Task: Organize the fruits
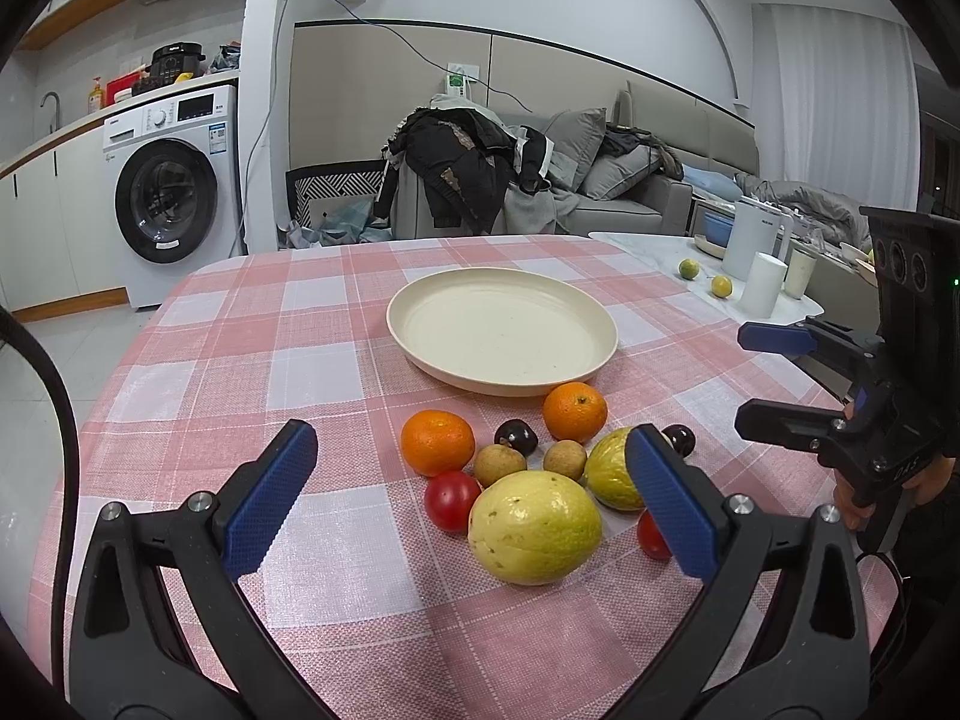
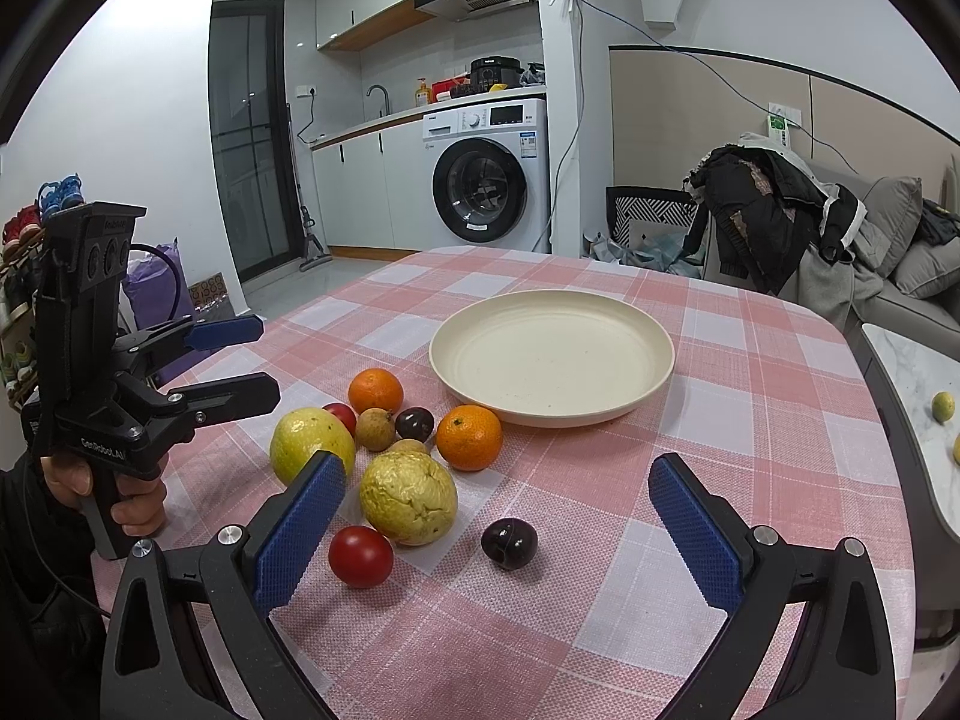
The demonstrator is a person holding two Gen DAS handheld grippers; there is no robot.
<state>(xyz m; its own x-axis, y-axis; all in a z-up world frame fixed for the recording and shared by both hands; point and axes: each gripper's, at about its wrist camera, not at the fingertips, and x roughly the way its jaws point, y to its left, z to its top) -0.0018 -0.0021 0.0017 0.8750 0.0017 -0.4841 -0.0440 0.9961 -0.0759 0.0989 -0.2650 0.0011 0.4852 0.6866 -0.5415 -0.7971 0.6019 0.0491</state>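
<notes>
A: What sits closest to the cameras?

B: Both claws. The left claw has its blue pads spread wide with nothing between them, hovering over the fruit cluster. The right claw is likewise spread apart and empty, above the near edge of the pink checked bench.

A: And the fruit?

B: All of it lies on the bench cloth, none on the plate. Nearest in the right wrist view are a red tomato and a dark plum, with a wrinkled yellow fruit just behind the tomato. Farther back a smooth yellow-green fruit sits to the left, a second tomato peeks out behind it, and two small brown longans lie beside a second dark plum.

A: Oranges?

B: Two. One orange almost touches the plate's near rim; the other orange lies left of it.

A: Beyond that?

B: The cream plate, empty, near the bench's middle. Far behind stands a washing machine.
</notes>
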